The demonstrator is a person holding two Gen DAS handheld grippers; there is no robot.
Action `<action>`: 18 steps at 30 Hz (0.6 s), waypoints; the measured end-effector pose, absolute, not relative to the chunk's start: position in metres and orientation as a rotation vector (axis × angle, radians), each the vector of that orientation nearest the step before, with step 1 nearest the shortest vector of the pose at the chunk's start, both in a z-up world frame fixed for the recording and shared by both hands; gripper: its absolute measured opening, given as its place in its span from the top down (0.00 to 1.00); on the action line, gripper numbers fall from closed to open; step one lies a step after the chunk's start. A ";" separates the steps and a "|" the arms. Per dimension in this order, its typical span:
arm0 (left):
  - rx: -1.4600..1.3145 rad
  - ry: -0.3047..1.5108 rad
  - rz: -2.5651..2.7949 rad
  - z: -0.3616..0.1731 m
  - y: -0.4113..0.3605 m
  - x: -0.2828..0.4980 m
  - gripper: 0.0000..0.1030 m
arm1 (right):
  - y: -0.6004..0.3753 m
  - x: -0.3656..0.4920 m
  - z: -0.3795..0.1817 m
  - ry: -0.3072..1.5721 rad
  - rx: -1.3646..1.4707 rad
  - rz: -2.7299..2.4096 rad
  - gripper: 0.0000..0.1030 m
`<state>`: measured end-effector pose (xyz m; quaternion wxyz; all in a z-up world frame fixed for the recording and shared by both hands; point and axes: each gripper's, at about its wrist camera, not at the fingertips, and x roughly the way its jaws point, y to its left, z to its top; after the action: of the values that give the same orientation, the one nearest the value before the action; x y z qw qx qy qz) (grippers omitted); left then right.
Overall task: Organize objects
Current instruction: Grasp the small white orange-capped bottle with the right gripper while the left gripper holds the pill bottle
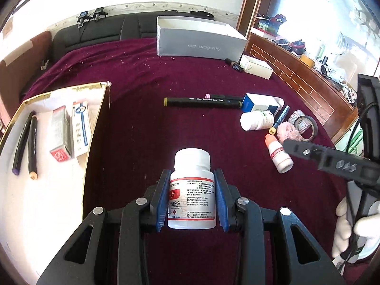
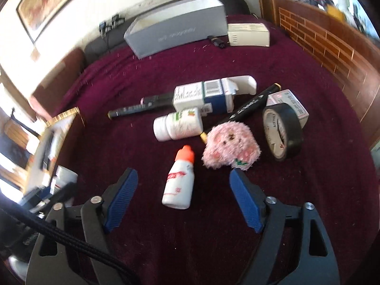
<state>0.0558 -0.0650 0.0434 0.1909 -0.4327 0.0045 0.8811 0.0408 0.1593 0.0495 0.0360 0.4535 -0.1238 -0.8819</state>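
We were in a home: a framed picture (image 2: 54, 2) hung on the wall, a dark sofa (image 1: 95, 33) stood behind, and a cluttered wooden cabinet (image 1: 296, 71) beside.

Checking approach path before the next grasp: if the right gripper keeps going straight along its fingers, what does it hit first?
Most likely the small dropper bottle with the orange cap. It lies on the maroon cloth right between the open fingers of the right gripper. Beyond it lies the white pill bottle; depth is hard to judge.
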 end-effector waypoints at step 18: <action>-1.164 0.034 2.516 0.054 -0.077 0.075 0.70 | 0.141 0.026 0.030 -0.212 1.565 -2.748 0.76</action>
<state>0.0754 -0.0768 0.0538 0.1834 -0.4127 0.0122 0.8921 0.0256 0.1414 0.0297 -0.0141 0.4936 -0.0668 -0.8670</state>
